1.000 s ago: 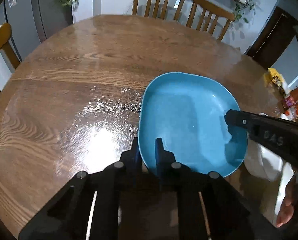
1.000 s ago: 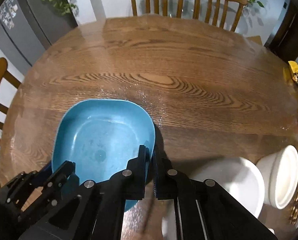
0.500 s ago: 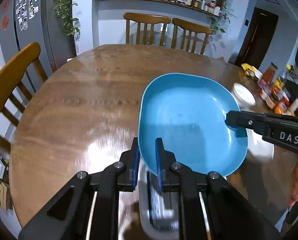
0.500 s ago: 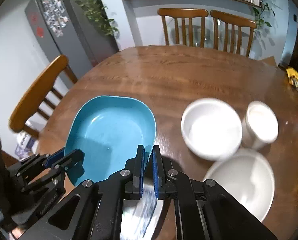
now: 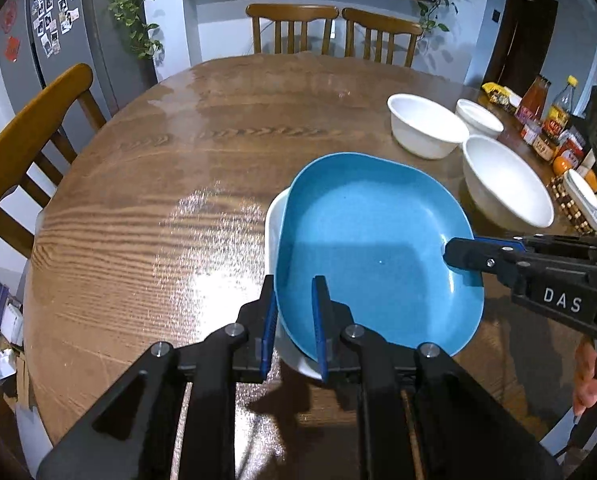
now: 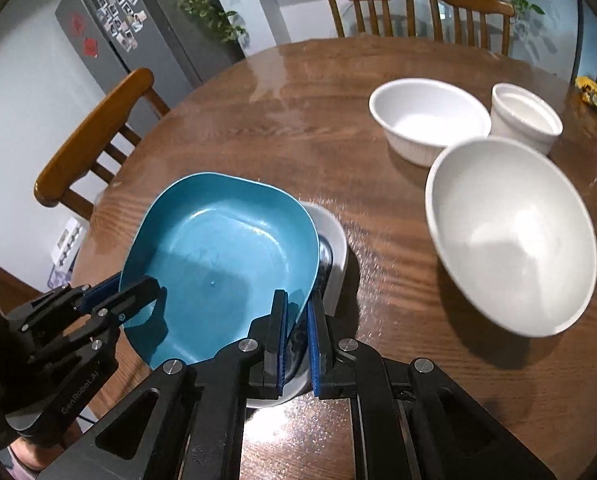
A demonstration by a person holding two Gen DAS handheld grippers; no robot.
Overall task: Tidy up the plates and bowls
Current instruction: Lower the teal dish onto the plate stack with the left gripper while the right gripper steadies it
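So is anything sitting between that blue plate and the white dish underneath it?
Nothing visible. The blue plate, held at two edges by the left gripper and right gripper, hangs over the white dish.

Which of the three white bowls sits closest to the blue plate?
The widest, smooth-sided white bowl, nearest the camera. The ribbed bowl and the small ribbed cup-like bowl stand behind it, farther from the blue plate.

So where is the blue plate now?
The blue plate is held by both hand-held grippers over a white dish, left of the large white bowl.
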